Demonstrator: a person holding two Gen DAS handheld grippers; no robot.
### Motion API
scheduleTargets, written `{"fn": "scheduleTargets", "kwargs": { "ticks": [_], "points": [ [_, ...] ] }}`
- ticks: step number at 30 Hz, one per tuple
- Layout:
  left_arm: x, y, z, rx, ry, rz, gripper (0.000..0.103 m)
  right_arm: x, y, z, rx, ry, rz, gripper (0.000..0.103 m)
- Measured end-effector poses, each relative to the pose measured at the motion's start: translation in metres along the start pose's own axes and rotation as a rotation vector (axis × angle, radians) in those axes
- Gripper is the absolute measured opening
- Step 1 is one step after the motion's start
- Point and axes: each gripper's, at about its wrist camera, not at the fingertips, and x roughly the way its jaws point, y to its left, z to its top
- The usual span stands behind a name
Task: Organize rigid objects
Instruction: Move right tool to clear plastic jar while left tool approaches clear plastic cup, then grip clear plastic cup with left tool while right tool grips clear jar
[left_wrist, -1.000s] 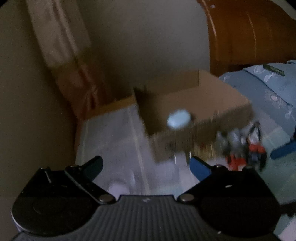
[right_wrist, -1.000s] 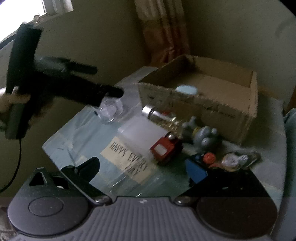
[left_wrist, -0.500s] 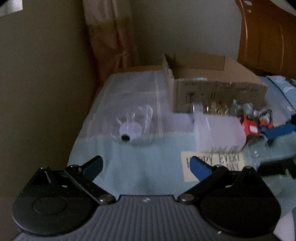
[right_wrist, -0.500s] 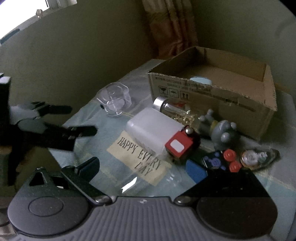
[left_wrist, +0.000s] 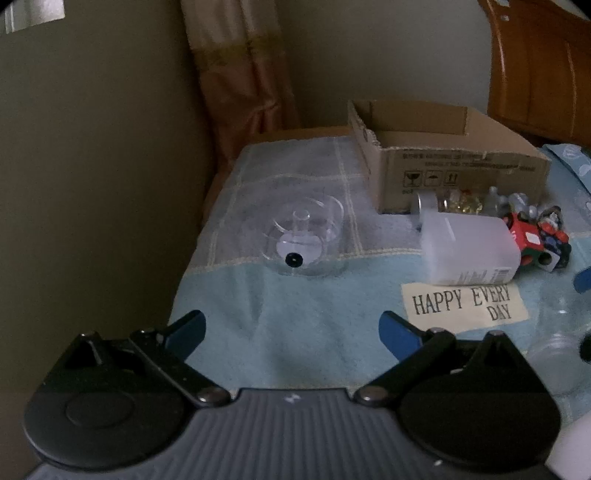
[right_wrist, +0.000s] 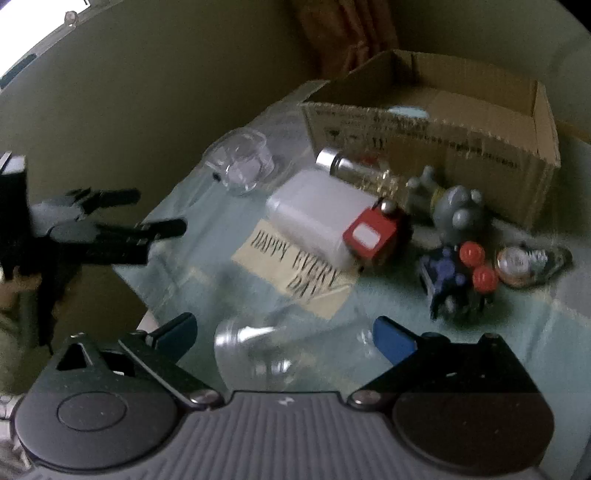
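Clear glass jar (right_wrist: 291, 350) (lying sideways, see-through) between right gripper (right_wrist: 284, 332) fingers.

Matt corrugated cardboard box (left_wrist: 454, 173), glossy clear plastic cup (left_wrist: 304, 236), woven cloth cover (left_wrist: 295, 317), varnished wooden headboard (left_wrist: 543, 62).

The right wrist view is smearing throughout: print on the cardboard box (right_wrist: 432, 133) is blurring to illegible, and the "HAPPY EVERY DAY" patch (right_wrist: 291, 273) is reading only in part. A pale blue object (right_wrist: 406, 110) is peeking over the box's near wall, most of it hiding inside (identity not determinable). The clear bottle (right_wrist: 280, 350) between the right gripper's fingers is blurring, its lower part disappearing behind the gripper body. In the left wrist view, the white container (left_wrist: 469, 251) is covering part of the silver-capped jar (left_wrist: 439, 202); the small toys (left_wrist: 535, 236) behind are clustering too tightly to separate. A blue fingertip (left_wrist: 583, 282) is being cut off by the right edge.
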Motion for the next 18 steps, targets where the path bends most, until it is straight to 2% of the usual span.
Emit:
{"fn": "scheduleTargets", "kwargs": {
  "ticks": [4, 11, 13, 18],
  "points": [
    [0.006, 0.002, 0.001, 0.011, -0.007, -0.041, 0.100, 0.001, 0.019, -0.008, -0.071, 0.002, -0.065, 0.103],
    [0.022, 0.008, 0.006, 0.027, -0.035, -0.141, 0.100, 0.019, 0.052, -0.013, -0.260, -0.015, -0.257, 0.103],
    [0.030, 0.008, 0.009, 0.045, -0.036, -0.141, 0.100, 0.024, 0.057, -0.012, -0.294, -0.010, -0.301, 0.102],
    [0.051, 0.008, 0.017, 0.093, -0.043, -0.138, 0.100, 0.027, 0.058, -0.011, -0.289, -0.007, -0.330, 0.101]
  ]
}}
